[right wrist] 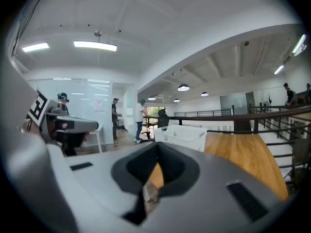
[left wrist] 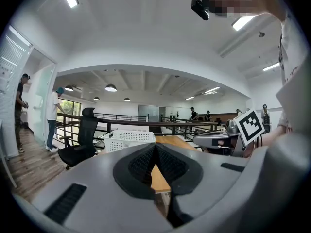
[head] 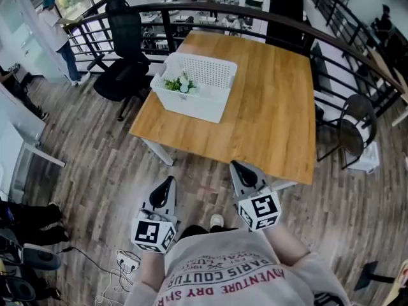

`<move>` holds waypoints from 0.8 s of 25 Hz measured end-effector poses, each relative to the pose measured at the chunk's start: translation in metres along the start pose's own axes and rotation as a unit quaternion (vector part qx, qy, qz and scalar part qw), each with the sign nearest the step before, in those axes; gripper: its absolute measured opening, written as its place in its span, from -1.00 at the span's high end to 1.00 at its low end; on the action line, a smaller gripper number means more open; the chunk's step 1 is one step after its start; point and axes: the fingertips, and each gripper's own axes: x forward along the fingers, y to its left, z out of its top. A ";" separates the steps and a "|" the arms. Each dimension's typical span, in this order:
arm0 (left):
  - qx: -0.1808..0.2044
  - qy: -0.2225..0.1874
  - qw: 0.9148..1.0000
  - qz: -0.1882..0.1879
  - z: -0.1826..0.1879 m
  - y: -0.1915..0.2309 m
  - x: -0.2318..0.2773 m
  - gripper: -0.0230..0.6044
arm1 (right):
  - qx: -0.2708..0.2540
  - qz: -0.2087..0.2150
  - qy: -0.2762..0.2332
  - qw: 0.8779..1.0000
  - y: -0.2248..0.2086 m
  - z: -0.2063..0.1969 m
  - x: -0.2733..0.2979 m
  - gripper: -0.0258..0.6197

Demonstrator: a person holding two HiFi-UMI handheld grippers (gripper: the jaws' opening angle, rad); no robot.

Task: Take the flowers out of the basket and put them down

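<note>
a: where were your tools?
b: i held both low in front of me, short of the near edge of the surface (head: 274,107). my left tool (head: 168,182) was closed tight, with nothing between its jaws. my right tool (head: 237,166) was pressed together too, and empty.
a: and the flowers?
b: the flowers (head: 180,84) lay inside the white basket (head: 220,69), at its left end. it sat on the far left part of the wooden surface, well apart from both tools.
a: anything nearby?
b: a black office chair (head: 124,56) stood left of the surface, by the railing (head: 255,13).
</note>
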 end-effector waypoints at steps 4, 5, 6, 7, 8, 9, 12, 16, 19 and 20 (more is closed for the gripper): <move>-0.006 0.000 1.000 -0.006 0.002 0.030 0.045 0.85 | -0.023 -0.016 0.009 1.000 -0.029 0.009 0.044 0.83; -0.007 0.000 1.000 -0.009 0.002 0.037 0.056 0.85 | -0.030 -0.020 0.009 0.999 -0.035 0.012 0.054 0.83; -0.008 0.000 1.000 -0.013 0.003 0.045 0.067 0.85 | -0.035 -0.025 0.010 0.999 -0.042 0.014 0.064 0.83; -0.009 0.000 1.000 -0.017 0.003 0.053 0.080 0.85 | -0.037 -0.031 0.010 0.999 -0.049 0.016 0.075 0.83; -0.009 0.000 1.000 -0.022 0.003 0.062 0.094 0.85 | -0.036 -0.037 0.012 0.999 -0.057 0.016 0.087 0.83; -0.009 -0.001 1.000 -0.028 0.003 0.073 0.109 0.85 | -0.032 -0.044 0.014 0.998 -0.064 0.016 0.101 0.83; -0.009 -0.001 0.999 -0.049 0.006 0.113 0.163 0.85 | -0.024 -0.064 0.016 0.998 -0.083 0.016 0.151 0.83; -0.002 -0.008 0.996 -0.093 0.040 0.156 0.217 0.85 | -0.013 -0.100 0.013 0.995 -0.097 0.045 0.201 0.83; 0.010 -0.018 0.991 -0.129 0.061 0.184 0.234 0.85 | -0.009 -0.137 0.000 0.991 -0.093 0.064 0.222 0.83; 0.013 -0.020 0.990 -0.139 0.064 0.196 0.241 0.85 | -0.007 -0.147 -0.003 0.989 -0.090 0.067 0.232 0.83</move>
